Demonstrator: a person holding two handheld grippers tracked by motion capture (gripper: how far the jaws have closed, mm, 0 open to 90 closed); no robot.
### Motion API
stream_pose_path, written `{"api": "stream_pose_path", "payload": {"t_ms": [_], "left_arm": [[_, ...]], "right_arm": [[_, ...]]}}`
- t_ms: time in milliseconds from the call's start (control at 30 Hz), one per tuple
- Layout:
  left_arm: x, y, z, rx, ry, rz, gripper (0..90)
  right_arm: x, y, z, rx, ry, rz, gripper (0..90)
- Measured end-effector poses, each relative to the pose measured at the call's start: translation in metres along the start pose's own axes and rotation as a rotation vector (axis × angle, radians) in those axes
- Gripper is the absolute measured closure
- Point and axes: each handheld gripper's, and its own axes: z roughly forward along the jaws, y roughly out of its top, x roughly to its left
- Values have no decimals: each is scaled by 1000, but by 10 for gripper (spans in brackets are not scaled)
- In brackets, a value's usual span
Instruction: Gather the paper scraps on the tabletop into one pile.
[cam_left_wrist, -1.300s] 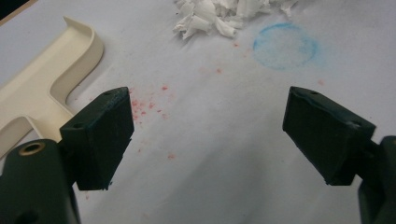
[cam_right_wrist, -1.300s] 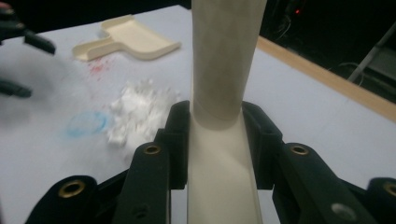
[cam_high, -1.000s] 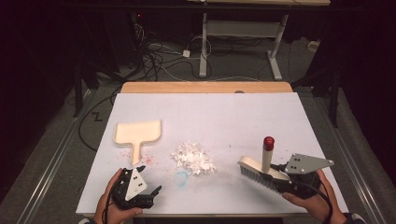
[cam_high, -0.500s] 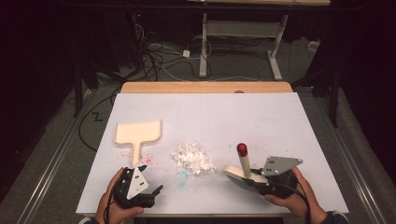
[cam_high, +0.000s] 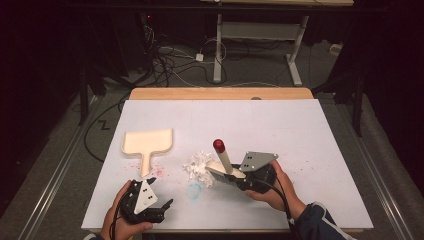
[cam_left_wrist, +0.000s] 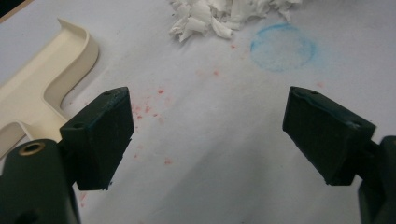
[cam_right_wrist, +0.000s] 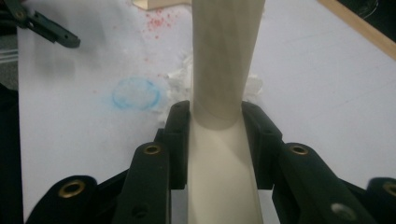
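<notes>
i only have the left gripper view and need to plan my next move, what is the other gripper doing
Observer: The right gripper is shut on the cream brush with a red-tipped handle, its head at the pile of white paper scraps.
Operator: is my left gripper near the dustpan
Observer: The left gripper sits open near the table's front edge, apart from the cream plastic dustpan, whose handle points toward it.
Operator: anything else on the table
Observer: On the white table sheet, just red specks and a faint blue ring.
</notes>
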Motion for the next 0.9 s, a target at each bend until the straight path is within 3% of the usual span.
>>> {"api": "stream_pose_path", "payload": {"t_ms": [167,367,633,767,900], "left_arm": [[0,-1,-1,2,4,-3,153],[-1,1,-1,7,7,4,153],[-1,1,0,5,7,4,153],[-1,1,0,9,8,7,153],[-1,1,0,12,8,9,153]], "right_arm": [[-5,3,-17,-56,-14,31,686],[-7,-5,-38,-67,-2,55,685],[-13,-18,-79,-120,-2,95,685],[-16,-30,-94,-108,-5,126,685],[-19,-48,-99,-52,-18,155,685]]}}
